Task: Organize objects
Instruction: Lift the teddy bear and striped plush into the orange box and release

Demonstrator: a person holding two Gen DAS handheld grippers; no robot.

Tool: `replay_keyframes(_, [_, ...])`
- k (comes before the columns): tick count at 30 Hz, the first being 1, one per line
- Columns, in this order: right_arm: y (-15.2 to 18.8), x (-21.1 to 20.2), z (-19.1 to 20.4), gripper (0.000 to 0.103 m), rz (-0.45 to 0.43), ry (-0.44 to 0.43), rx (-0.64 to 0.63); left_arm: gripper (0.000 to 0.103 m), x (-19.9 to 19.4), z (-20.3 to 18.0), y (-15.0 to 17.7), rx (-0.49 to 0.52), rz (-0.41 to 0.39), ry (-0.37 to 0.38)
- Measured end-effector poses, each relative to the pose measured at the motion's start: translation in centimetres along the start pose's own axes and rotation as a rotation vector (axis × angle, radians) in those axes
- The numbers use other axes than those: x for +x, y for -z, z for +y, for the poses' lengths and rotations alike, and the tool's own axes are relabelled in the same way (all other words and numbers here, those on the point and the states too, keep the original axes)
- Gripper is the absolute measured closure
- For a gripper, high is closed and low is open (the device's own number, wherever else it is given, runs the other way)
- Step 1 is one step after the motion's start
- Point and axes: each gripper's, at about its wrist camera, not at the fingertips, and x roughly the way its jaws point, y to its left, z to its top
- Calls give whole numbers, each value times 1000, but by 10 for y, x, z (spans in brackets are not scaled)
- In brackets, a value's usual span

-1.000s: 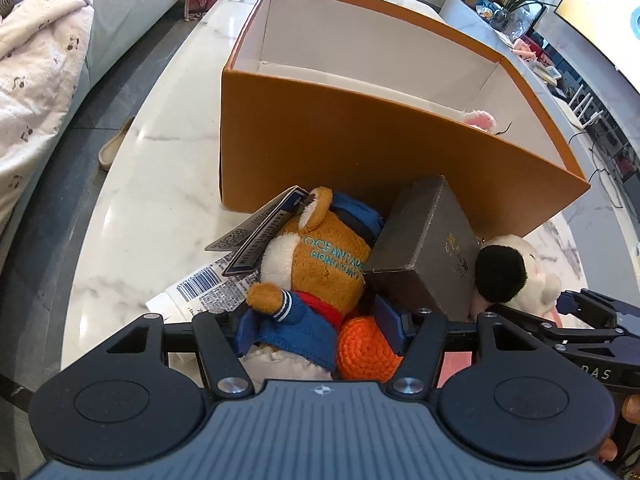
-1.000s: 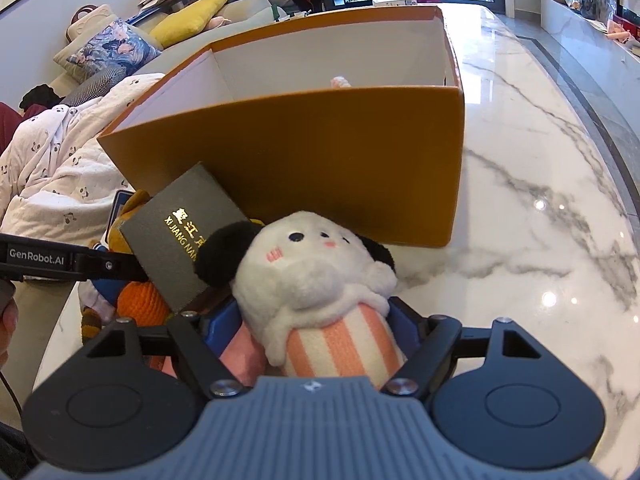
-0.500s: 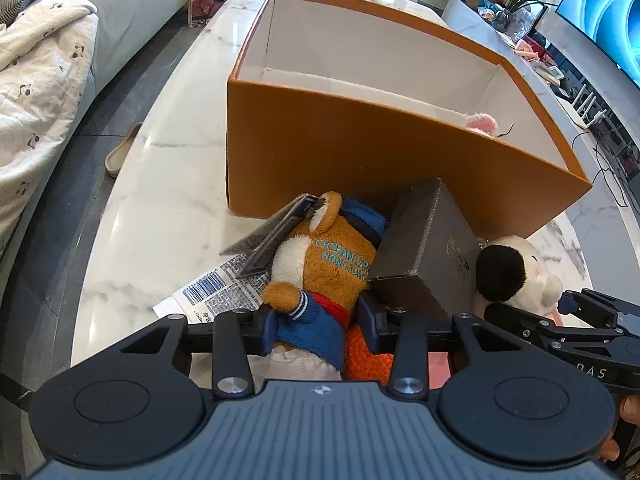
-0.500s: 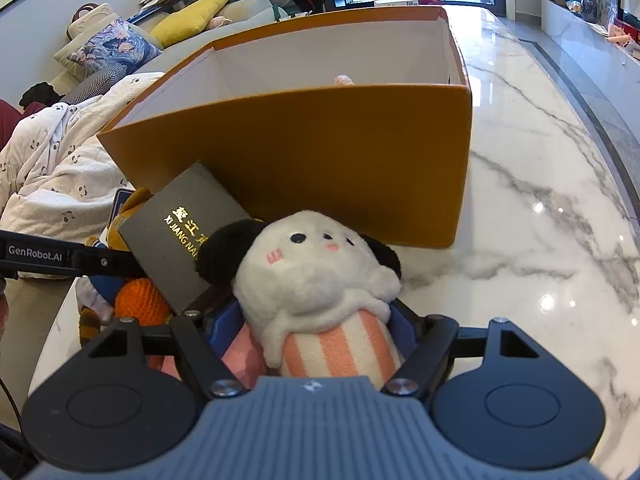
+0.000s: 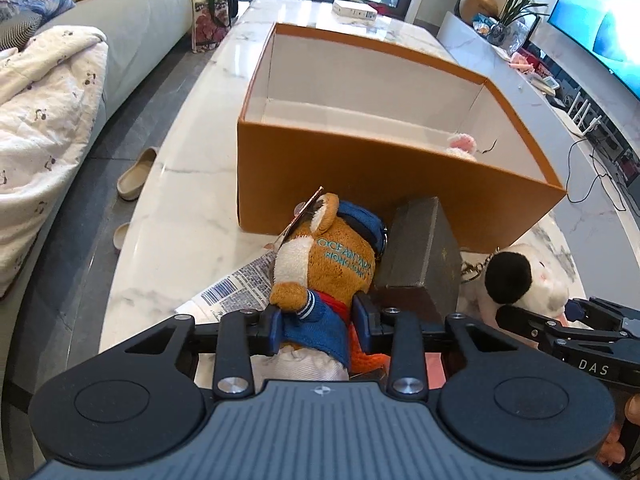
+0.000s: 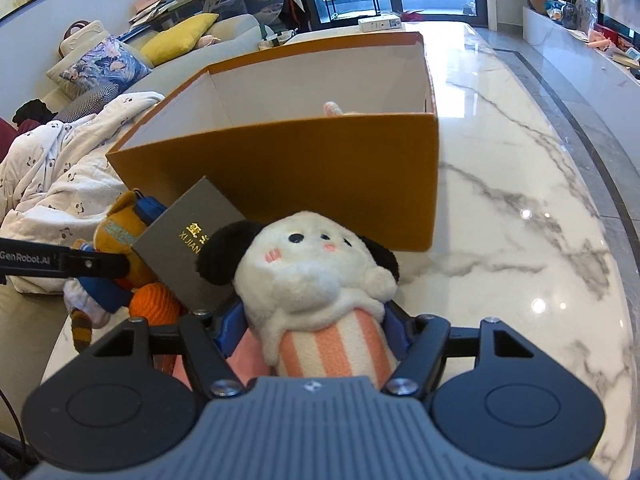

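Marble table point(image 6: 520, 184), orange box point(image 5: 360, 184), tools seemingly gripping plush toys.

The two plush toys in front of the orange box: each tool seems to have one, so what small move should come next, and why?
Probably lift both a little higher, then carry them over the near wall of the orange box. The left tool is shut on the brown plush. The right tool has just been closing around the white plush. The box is open and mostly empty.
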Motion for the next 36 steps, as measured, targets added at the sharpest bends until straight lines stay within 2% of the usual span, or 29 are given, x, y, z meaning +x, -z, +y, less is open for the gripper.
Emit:
replay_keyframes(13, [4,-34,12,33,-59,2,-33,63,-38,-9,3,34,-101,-3])
replay_keyframes(36, [3,-52,21,33,-86,19,-48,63,-40,-25,7,77,-125,-14])
